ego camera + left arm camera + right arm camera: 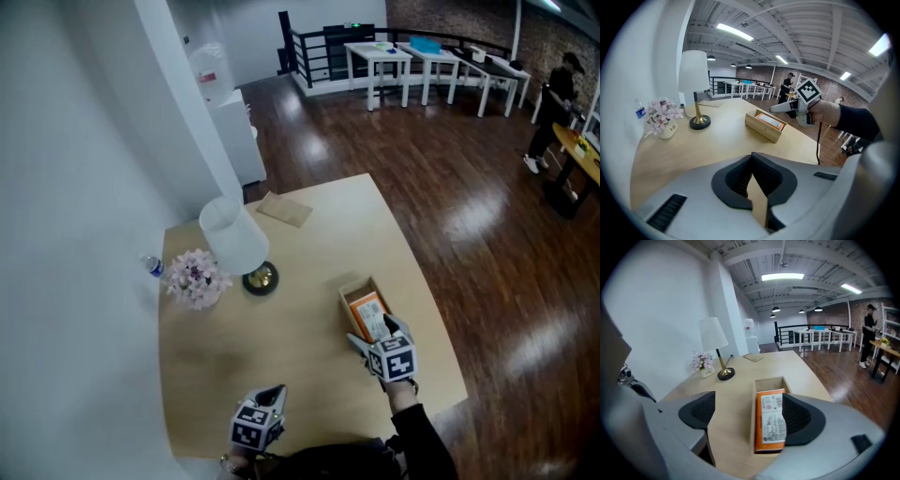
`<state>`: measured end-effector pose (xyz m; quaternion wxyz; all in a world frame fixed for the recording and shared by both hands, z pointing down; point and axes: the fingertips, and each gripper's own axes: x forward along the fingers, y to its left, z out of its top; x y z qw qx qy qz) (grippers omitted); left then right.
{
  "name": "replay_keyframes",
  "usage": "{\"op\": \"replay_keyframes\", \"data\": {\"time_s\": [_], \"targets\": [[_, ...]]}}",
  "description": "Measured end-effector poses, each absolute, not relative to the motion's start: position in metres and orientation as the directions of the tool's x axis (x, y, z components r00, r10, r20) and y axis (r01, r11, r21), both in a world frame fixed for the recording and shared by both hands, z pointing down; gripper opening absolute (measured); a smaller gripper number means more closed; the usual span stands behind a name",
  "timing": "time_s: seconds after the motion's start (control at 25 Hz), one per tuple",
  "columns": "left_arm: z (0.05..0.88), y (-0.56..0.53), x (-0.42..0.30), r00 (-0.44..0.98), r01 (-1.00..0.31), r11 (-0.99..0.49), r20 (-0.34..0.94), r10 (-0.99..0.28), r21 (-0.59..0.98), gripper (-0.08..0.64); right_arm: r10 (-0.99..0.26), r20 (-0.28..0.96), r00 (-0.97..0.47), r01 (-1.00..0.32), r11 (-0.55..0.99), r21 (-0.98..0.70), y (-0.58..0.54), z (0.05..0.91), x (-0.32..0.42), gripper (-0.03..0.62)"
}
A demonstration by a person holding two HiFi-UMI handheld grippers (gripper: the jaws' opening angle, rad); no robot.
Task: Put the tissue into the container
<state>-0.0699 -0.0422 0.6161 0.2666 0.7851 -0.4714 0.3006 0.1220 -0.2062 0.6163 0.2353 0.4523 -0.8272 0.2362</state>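
Note:
An orange tissue pack (367,314) (771,420) with a white label lies inside the open wooden container (354,286) (771,382) on the tan table (300,253). My right gripper (373,332) (750,414) hovers just over the container's near end, jaws wide apart. One pad is beside the pack and the other is out over the table, so nothing is gripped. My left gripper (272,394) (752,173) rests near the table's front edge, shut and empty. In the left gripper view the container (761,130) and the right gripper (787,107) show ahead to the right.
A white-shaded lamp (234,239) on a brass base, a pot of pink flowers (197,277) and a small water bottle (153,266) stand at the table's far left by the wall. A brown envelope (284,209) lies at the far edge. Dark wood floor surrounds the table.

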Motion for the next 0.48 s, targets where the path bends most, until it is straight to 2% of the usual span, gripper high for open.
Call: {"op": "replay_keyframes", "data": {"time_s": [0.24,0.32,0.48], "targets": [[0.624,-0.025,-0.102,0.358,-0.916,-0.375,0.716,-0.599,0.144,0.002,-0.499,0.621,-0.604,-0.774,0.554,-0.307,-0.128,0.626,0.059,0.445],[0.628,-0.014,-0.115,0.351,-0.922,-0.357,0.716,-0.603,0.151,0.002,-0.455,0.638,-0.621,-0.755,0.565,-0.332,-0.103,0.634,0.042,0.405],[0.634,0.010,-0.141,0.338,-0.933,-0.317,0.713,-0.615,0.169,0.002,-0.375,0.666,-0.644,-0.722,0.587,-0.367,-0.059,0.646,0.014,0.267]]}}
